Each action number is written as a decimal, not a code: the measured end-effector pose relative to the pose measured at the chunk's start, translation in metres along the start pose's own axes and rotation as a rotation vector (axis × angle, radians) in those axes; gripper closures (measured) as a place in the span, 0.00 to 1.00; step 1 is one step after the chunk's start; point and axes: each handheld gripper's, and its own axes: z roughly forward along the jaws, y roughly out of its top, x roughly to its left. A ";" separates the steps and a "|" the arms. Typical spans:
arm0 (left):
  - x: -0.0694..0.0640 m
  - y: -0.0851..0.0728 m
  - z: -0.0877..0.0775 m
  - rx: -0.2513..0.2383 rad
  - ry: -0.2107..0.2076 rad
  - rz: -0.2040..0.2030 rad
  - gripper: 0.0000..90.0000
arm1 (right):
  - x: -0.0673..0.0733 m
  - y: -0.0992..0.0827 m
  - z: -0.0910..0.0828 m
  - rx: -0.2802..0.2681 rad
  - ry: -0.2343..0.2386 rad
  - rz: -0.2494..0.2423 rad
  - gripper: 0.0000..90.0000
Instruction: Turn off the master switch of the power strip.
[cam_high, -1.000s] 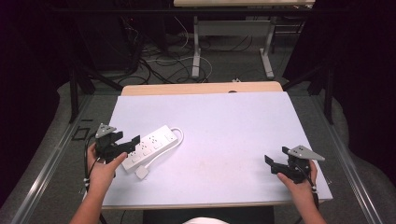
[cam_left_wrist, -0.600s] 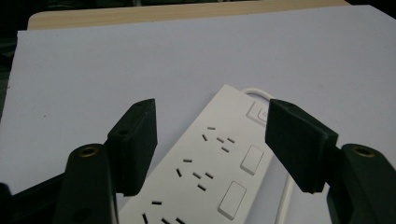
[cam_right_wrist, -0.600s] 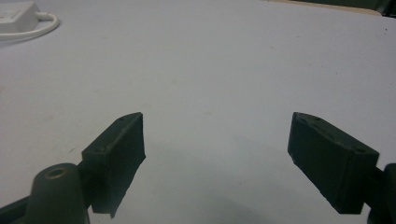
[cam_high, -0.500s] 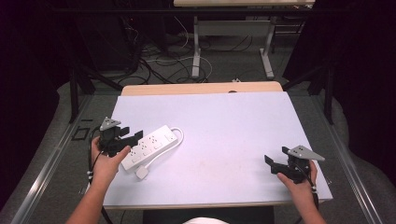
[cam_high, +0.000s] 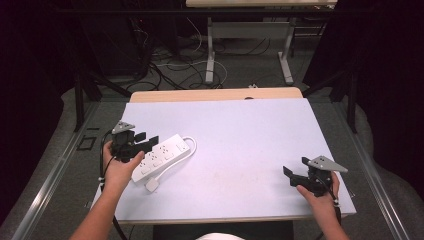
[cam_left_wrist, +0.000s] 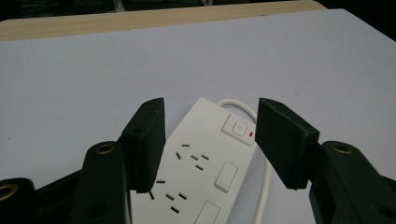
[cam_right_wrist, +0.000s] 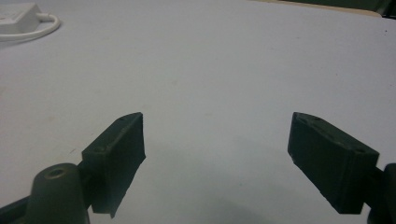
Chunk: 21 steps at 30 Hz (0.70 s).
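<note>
From above: left tongs (cam_high: 145, 138) over near end of power strip (cam_high: 161, 156), jaws just narrowing, not yet clamped; right tongs (cam_high: 295, 176) wide, empty, well apart. Along left tongs (cam_left_wrist: 210, 140): strip (cam_left_wrist: 210, 163) between jaws, untouched; grasp pending. Along right tongs (cam_right_wrist: 215, 154): bare pale table (cam_right_wrist: 224, 60); dark room beyond.

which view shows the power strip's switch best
The left gripper view: the switch on the power strip sits close up between the tool's open jaws. The high view shows the whole strip but small; the right gripper view catches one far corner.
</note>
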 end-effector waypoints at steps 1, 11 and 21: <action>-0.002 0.001 0.002 -0.005 -0.002 -0.006 0.49 | 0.000 0.000 0.000 -0.001 0.000 -0.002 0.20; -0.016 0.008 0.015 0.036 -0.008 0.018 0.59 | -0.002 0.000 0.000 -0.005 0.000 -0.010 0.20; -0.028 0.013 0.030 0.077 -0.011 0.032 0.73 | -0.001 -0.001 0.001 -0.006 -0.004 -0.005 0.20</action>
